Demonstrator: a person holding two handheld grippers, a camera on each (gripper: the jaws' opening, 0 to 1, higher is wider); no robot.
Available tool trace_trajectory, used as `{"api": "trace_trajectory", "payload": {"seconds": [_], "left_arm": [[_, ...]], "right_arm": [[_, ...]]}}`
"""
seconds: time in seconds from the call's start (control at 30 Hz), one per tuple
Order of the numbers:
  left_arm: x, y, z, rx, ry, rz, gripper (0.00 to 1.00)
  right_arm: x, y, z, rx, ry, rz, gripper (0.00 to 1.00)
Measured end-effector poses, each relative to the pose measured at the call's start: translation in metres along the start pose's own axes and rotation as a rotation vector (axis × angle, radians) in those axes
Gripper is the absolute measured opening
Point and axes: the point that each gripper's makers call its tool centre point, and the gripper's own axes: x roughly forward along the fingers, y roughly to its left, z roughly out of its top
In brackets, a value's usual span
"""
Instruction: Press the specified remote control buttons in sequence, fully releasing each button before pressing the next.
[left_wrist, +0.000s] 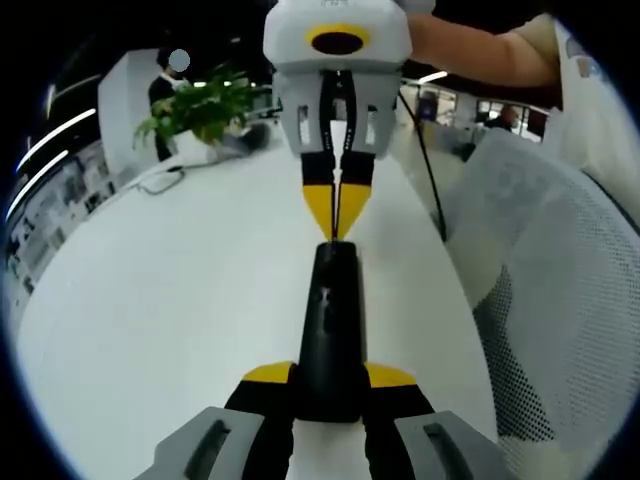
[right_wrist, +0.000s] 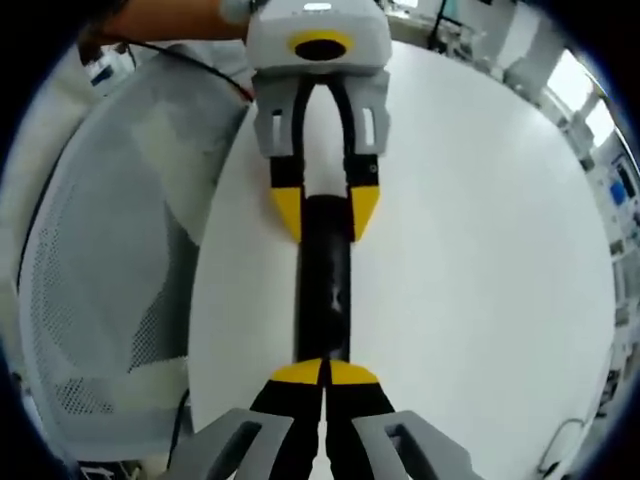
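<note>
A long black remote control (left_wrist: 330, 320) lies lengthwise over the white table (left_wrist: 180, 300). My left gripper (left_wrist: 330, 376) is shut on its near end, one yellow-tipped jaw on each side. My right gripper (left_wrist: 336, 228) comes in from the top with its jaws shut together, and their tips touch the remote's far end. In the right gripper view, the right gripper (right_wrist: 322, 372) rests its joined tips on the near end of the remote control (right_wrist: 323, 290), and the left gripper (right_wrist: 325, 212) clamps the far end. The buttons are too dark to make out.
A grey mesh chair (left_wrist: 560, 300) stands right by the table edge, seen again as the chair (right_wrist: 100, 280) on the left. A potted plant (left_wrist: 200, 110) and a thin cable (left_wrist: 425, 170) sit at the far end. A person's arm (left_wrist: 480, 50) holds the right gripper.
</note>
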Motion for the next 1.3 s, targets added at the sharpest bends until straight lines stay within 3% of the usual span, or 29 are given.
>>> {"api": "trace_trajectory", "payload": {"seconds": [0.53, 1.3], "left_arm": [[-0.001, -0.001, 0.002, -0.001, -0.004, 0.0, 0.24], [0.0, 0.002, 0.001, -0.005, -0.01, 0.003, 0.24]], "right_arm": [[0.009, 0.002, -0.003, 0.023, -0.006, 0.006, 0.0], [0.011, 0.001, -0.004, 0.036, 0.035, 0.016, 0.0]]}}
